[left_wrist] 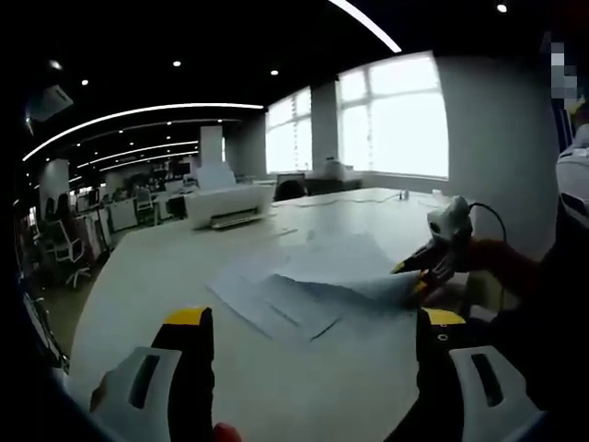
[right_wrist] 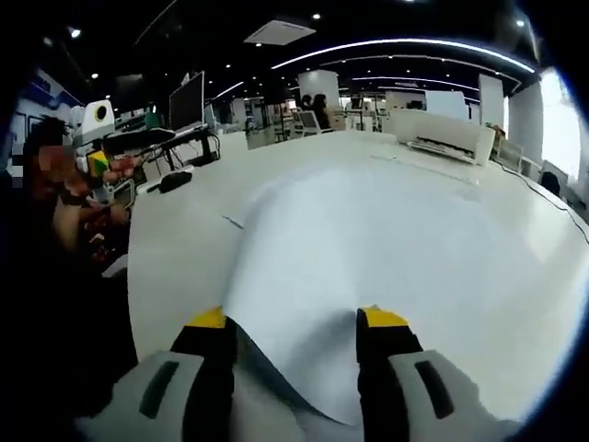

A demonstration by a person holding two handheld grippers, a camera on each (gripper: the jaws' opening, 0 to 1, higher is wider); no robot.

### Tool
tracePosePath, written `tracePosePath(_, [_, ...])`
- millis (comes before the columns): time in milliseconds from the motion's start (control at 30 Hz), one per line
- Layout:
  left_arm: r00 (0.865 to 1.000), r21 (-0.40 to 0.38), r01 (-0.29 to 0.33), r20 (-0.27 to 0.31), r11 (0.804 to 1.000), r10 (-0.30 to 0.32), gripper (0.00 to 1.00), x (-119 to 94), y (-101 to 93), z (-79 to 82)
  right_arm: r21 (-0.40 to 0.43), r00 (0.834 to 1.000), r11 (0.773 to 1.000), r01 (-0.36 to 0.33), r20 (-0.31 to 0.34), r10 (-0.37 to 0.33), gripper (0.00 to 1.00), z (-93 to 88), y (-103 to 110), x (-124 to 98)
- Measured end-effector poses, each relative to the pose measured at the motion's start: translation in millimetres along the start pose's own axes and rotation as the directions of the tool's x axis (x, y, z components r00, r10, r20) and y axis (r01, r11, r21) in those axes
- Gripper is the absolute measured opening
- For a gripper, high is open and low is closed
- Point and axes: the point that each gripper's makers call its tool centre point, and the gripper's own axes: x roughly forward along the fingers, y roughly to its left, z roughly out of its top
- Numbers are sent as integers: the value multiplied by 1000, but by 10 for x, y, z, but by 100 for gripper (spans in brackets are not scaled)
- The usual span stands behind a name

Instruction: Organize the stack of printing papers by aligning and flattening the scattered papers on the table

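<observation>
Left gripper [left_wrist: 313, 336], right gripper [right_wrist: 293, 331]: black jaws, yellow tips, white housings.

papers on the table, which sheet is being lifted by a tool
The top sheet of the scattered pile: the right tool pinches its near right edge and raises it, while the sheets beneath lie flat on the table.

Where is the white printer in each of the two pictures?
Left gripper view: the white printer sits at the far end of the table, left of centre, beyond the scattered papers.
Right gripper view: the white printer sits at the table's far edge, upper right, beyond the sheet lying between the jaws.
Shared landmark: the pale table top that carries both printer and papers.
</observation>
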Motion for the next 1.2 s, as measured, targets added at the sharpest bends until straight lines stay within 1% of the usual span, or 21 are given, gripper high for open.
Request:
tracePosePath(67, [1000,1,1,1,1000,-1,94,1,-6,3,-22,1000,1000,2,-5,-2,43,-7,5,8])
tracePosePath(100, [1000,2,2,1,1000,-2,94,1,-8,4,-57,1000,998,9,-12,-10,41,-20,7,11])
tracePosePath(133, [1000,2,2,1,1000,-2,94,0,-9,6,-50,1000,999,11,-11,-11,39,-19,-5,12])
tracePosePath(200, [1000,3,2,3,1000,-2,94,-5,-12,11,-43,1000,999,7,-7,-7,39,-15,-12,10])
tracePosePath(300, [1000,3,0,5,1000,0,94,-14,-4,16,-33,1000,999,2,-1,-2,33,-10,-4,12])
tracePosePath(400, [1000,1,-2,5,1000,2,94,-17,4,15,-1,1000,1000,-4,15,4,33,-3,-10,7])
tracePosePath(600, [1000,1,2,-2,1000,-2,93,-9,-3,-6,13,1000,1000,1,26,-1,31,2,-5,-4])
tracePosePath(700, [1000,-1,3,0,1000,-3,93,-10,-5,-3,-29,1000,999,20,22,-19,29,-2,18,-2])
tracePosePath(767, [1000,0,1,1,1000,-1,93,-12,-1,-1,-68,999,997,34,17,-33,26,6,35,-5])
tracePosePath(833, [1000,-1,1,1,1000,-1,93,-12,0,0,-91,999,995,35,23,-33,23,31,65,-11])
tracePosePath(900, [1000,-2,2,2,1000,-2,93,-10,-5,0,-107,999,994,33,28,-30,21,53,111,-16])
tracePosePath(1000, [1000,-2,6,0,1000,-6,93,-4,-16,-9,-120,999,993,24,39,-19,19,93,144,-21])
tracePosePath(1200, [1000,-4,6,1,1000,-6,93,-10,-15,-14,-119,997,992,43,71,-34,15,169,131,-66])
